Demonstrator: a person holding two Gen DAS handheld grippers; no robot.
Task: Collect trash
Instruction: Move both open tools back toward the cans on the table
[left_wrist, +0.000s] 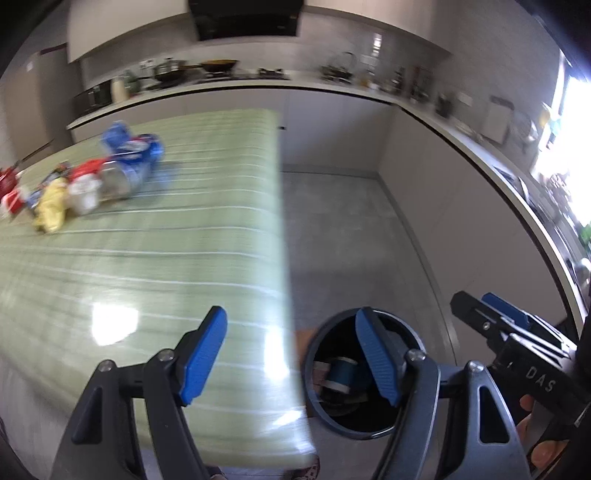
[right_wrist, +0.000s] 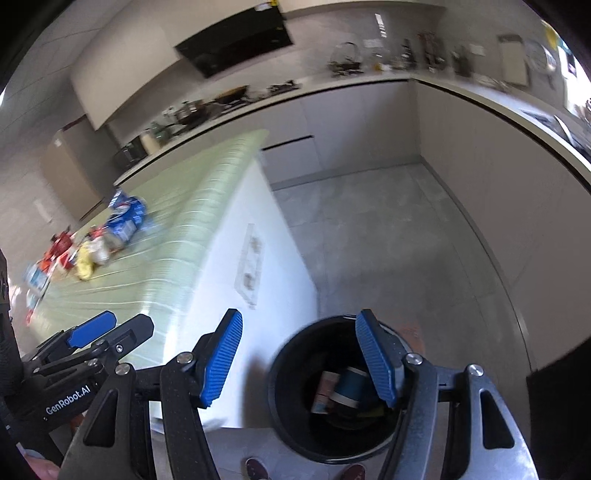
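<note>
Both grippers, left (left_wrist: 291, 354) and right (right_wrist: 299, 356), stand apart and empty above the round black plastic bin (right_wrist: 291, 435) on the floor. Remaining crumpled wrappers and cans (left_wrist: 92, 177) sit far across the green striped tabletop (left_wrist: 166, 258). Risk: a hasty reach may knock a can rolling off the edge.

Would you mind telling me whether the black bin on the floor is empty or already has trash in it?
Not empty: the bin is open-topped, and a blue can and other wrappers lie inside.

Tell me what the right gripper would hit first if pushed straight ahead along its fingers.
Probably the floor beside the black bin. The right gripper is open and empty, above the bin's near rim; depth is unclear, so it might clip that rim.
</note>
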